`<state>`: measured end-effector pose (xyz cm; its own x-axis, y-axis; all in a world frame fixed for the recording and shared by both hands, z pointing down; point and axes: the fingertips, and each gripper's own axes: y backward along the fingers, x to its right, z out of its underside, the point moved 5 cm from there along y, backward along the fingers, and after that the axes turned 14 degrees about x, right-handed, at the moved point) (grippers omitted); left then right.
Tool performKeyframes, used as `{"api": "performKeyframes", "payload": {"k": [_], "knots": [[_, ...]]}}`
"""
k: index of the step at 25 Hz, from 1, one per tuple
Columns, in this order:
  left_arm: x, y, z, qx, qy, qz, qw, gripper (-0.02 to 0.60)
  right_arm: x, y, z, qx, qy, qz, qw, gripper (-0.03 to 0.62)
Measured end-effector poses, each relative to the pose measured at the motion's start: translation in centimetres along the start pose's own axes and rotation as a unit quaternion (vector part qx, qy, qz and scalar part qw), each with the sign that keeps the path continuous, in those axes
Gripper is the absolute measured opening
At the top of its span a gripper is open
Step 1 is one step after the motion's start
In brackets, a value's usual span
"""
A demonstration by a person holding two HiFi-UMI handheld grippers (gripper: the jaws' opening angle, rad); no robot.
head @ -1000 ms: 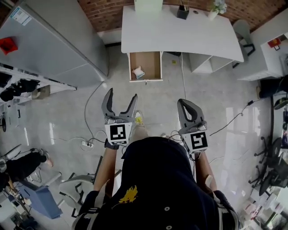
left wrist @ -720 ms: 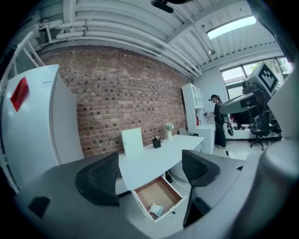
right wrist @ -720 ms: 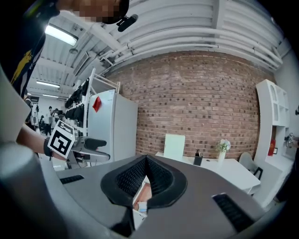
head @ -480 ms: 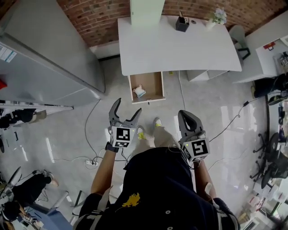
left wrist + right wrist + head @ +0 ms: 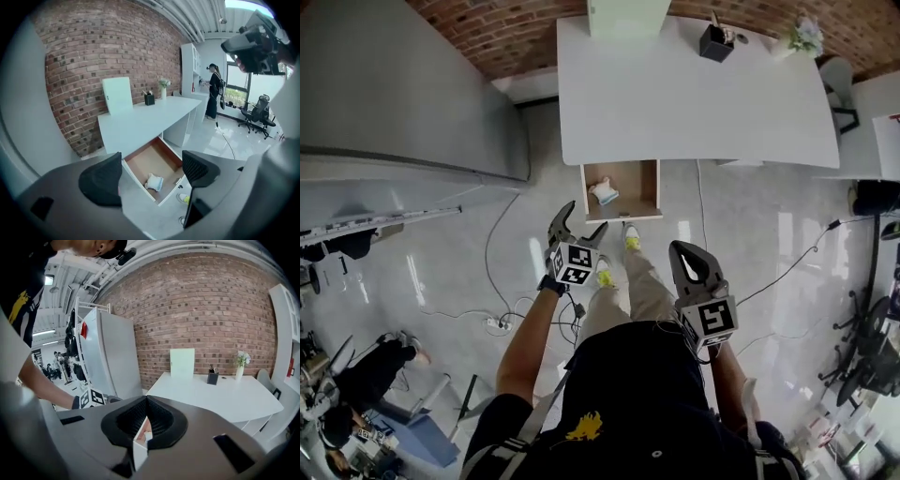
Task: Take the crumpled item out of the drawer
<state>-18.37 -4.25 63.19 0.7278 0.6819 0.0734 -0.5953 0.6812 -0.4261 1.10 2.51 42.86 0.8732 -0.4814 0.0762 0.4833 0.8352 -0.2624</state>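
An open wooden drawer (image 5: 639, 184) sticks out from under the white desk (image 5: 694, 94). In its left half lies the crumpled white-and-blue item (image 5: 604, 193). My left gripper (image 5: 581, 221) hangs just short of the drawer's front edge, jaws open wide with nothing between them. In the left gripper view the crumpled item (image 5: 153, 182) and the drawer (image 5: 149, 161) show below, between the open left gripper's (image 5: 151, 172) jaws. My right gripper (image 5: 684, 251) stays back on the right, shut and empty. In its own view the right gripper (image 5: 146, 417) has its pads pressed together.
A tall grey cabinet (image 5: 403, 94) stands left of the desk. On the desk are a pale panel (image 5: 628, 14), a black pen holder (image 5: 715, 42) and a small vase (image 5: 797, 37). Cables and a power strip (image 5: 497, 323) lie on the floor. Office chairs (image 5: 872, 347) stand at the right.
The person has stepped toward the desk, so the drawer is nearer. My left gripper has reached forward almost to the drawer's front. The right gripper has stayed back, still shut.
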Motion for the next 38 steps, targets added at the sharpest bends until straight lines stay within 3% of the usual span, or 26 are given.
{"api": "performKeyframes", "payload": {"k": [2, 5, 7, 11, 15, 18, 21, 24, 30, 32, 35, 38], "knots": [[0.1, -3.6, 2.9, -0.043, -0.001, 0.026, 0.9988, 0.417, 1.4, -1.6, 1.0, -0.012, 0.011, -0.010, 1.000, 0.026], [0.2, -9.2, 8.2, -0.115, 0.007, 0.062, 0.9914, 0.417, 2.9, -4.4, 3.2, -0.057, 0.105, -0.054, 0.991, 0.026], [0.5, -12.9, 11.7, -0.153, 0.014, 0.074, 0.9854, 0.417, 3.5, -5.5, 5.8, -0.085, 0.132, -0.077, 0.985, 0.026], [1.9, -19.2, 18.7, -0.214, 0.027, 0.089, 0.9724, 0.416, 5.0, -6.6, 11.4, -0.121, 0.090, -0.097, 0.984, 0.026], [3.6, -23.9, 24.0, -0.264, 0.057, 0.102, 0.9575, 0.416, 5.9, -7.5, 15.9, -0.146, 0.105, -0.111, 0.977, 0.026], [4.4, -25.5, 25.8, -0.288, 0.036, 0.108, 0.9508, 0.414, 6.7, -7.3, 17.0, -0.157, 0.087, -0.121, 0.976, 0.026], [4.5, -27.0, 27.7, -0.318, 0.021, 0.090, 0.9436, 0.411, 8.1, -6.7, 18.3, -0.173, 0.068, -0.115, 0.976, 0.026], [4.2, -28.6, 31.4, -0.362, 0.006, 0.053, 0.9305, 0.410, 9.5, -6.4, 20.7, -0.184, 0.054, -0.113, 0.975, 0.026], [3.4, -29.4, 32.5, -0.406, -0.026, 0.023, 0.9131, 0.399, 10.2, -5.1, 21.4, -0.203, 0.048, -0.104, 0.973, 0.026], [3.2, -29.1, 32.2, -0.412, -0.044, 0.012, 0.9102, 0.250, 10.3, -4.6, 21.1, -0.198, 0.040, -0.098, 0.974, 0.026], [2.9, -28.5, 31.1, -0.407, -0.057, -0.001, 0.9118, 0.197, 10.7, -4.2, 20.3, -0.189, 0.036, -0.086, 0.978, 0.026], [2.5, -27.0, 28.3, -0.378, -0.067, -0.009, 0.9232, 0.131, 11.1, -4.1, 18.4, -0.168, 0.038, -0.069, 0.983, 0.026]]}}
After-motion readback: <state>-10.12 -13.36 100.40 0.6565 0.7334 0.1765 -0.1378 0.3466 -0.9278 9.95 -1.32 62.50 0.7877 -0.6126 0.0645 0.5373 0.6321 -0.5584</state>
